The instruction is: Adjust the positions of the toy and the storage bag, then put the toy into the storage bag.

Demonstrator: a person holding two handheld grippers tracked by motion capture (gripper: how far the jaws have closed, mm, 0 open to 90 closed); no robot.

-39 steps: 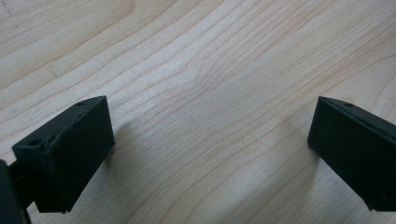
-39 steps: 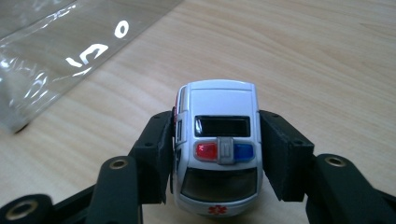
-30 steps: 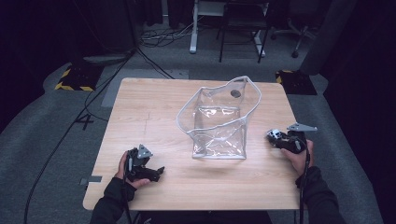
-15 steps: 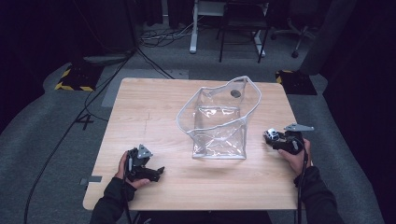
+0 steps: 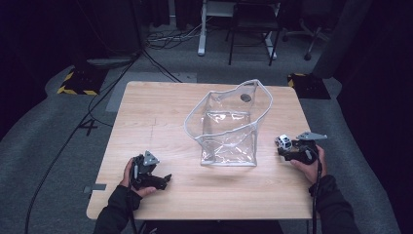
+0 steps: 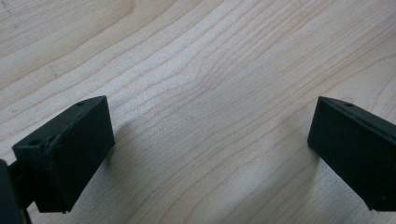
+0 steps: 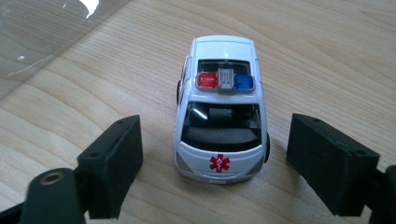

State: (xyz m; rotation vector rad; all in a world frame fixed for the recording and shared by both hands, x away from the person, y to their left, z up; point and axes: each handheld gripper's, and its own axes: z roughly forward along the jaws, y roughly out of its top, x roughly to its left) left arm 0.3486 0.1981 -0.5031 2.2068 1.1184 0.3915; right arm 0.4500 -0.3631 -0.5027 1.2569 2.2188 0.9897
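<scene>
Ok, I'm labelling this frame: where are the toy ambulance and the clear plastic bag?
toy ambulance (image 7: 223, 93): right gripper view, on its white roof.
clear plastic bag (image 5: 228, 141): high view, on its front wall.

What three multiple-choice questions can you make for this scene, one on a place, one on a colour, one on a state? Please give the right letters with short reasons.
1. Where does the toy ambulance stand?
A. inside the clear bag
B. on the table, between the right gripper's fingers
C. beside the left gripper

2. What colour is the star sign on the ambulance's front?
A. red
B. green
C. black

3. In what state is the left gripper?
A. shut on the bag
B. shut on the car
C. open, with nothing between its fingers

Answers:
1 B: the right gripper view shows the car on the wooden table, a finger on each side, outside the clear bag.
2 A: the sign is red on white.
3 C: bare wood lies between its fingers.
</scene>
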